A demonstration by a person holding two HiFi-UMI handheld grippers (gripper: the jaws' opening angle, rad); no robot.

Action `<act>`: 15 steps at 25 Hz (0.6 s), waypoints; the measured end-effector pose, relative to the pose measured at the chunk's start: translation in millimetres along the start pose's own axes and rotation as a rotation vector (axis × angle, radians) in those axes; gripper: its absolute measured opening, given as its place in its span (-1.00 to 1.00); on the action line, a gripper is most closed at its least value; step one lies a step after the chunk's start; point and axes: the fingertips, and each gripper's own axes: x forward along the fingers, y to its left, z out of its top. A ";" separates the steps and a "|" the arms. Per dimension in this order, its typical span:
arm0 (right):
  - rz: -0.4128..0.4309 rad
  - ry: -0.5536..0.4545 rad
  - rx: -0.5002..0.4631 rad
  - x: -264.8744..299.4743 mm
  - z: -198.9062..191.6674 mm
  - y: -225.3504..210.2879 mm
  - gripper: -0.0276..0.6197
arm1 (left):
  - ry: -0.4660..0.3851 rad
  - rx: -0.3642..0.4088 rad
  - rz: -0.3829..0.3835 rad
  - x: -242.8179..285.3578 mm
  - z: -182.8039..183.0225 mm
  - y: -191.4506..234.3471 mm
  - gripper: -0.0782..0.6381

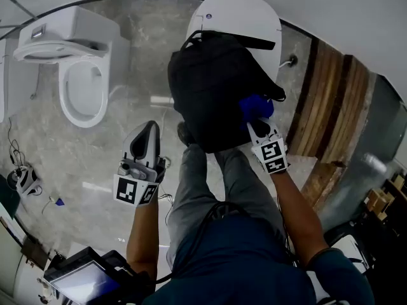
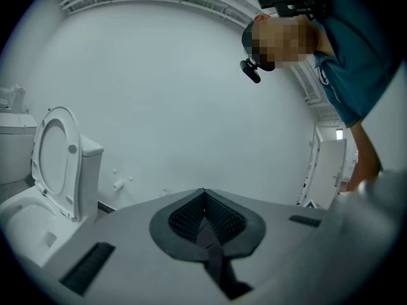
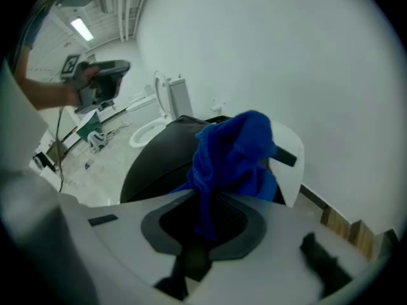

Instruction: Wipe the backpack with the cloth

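The toilet point(image 1: 76, 75) is standing upper left. On my right gripper point(image 1: 257, 124) the jaws are clamping the cloth point(image 1: 256, 107) at the right edge of the backpack point(image 1: 213, 94), which is lying lengthwise up the frame, handle topmost. On my left gripper point(image 1: 148, 132) the jaws are resting closed and empty.

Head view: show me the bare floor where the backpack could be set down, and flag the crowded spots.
Bare floor lies between the toilet and the backpack, and there is more in front of the toilet bowl, left of the left gripper. Crowded: cables at the left edge, wooden planks at the right.
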 end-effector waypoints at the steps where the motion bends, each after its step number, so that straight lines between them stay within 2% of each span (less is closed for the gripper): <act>1: 0.043 0.004 -0.036 1.8 -6.8 23.6 -0.76 | 0.003 0.001 -0.006 2.3 -1.0 -1.7 -0.77; 4: 0.208 -0.013 -0.171 16.5 -8.5 102.9 -0.76 | 0.017 0.006 -0.020 9.0 -4.6 -7.5 -0.77; 6: 0.272 -0.045 -0.231 30.1 5.1 137.0 -0.76 | 0.025 0.013 -0.028 13.3 -5.1 -12.5 -0.77; 9: 0.279 -0.081 -0.219 47.4 38.4 141.1 -0.76 | 0.024 0.016 -0.038 17.9 -3.8 -19.1 -0.77; 12: 0.308 -0.021 -0.153 55.9 58.5 130.6 -0.77 | 0.016 0.017 -0.031 18.9 -2.6 -21.2 -0.77; 13: 0.319 0.002 -0.183 56.4 64.1 129.3 -0.77 | 0.011 0.015 -0.026 18.3 -2.1 -21.4 -0.77; 15: 0.306 0.007 -0.336 57.8 86.3 123.2 -0.76 | -0.001 0.007 -0.013 16.1 -0.9 -20.7 -0.77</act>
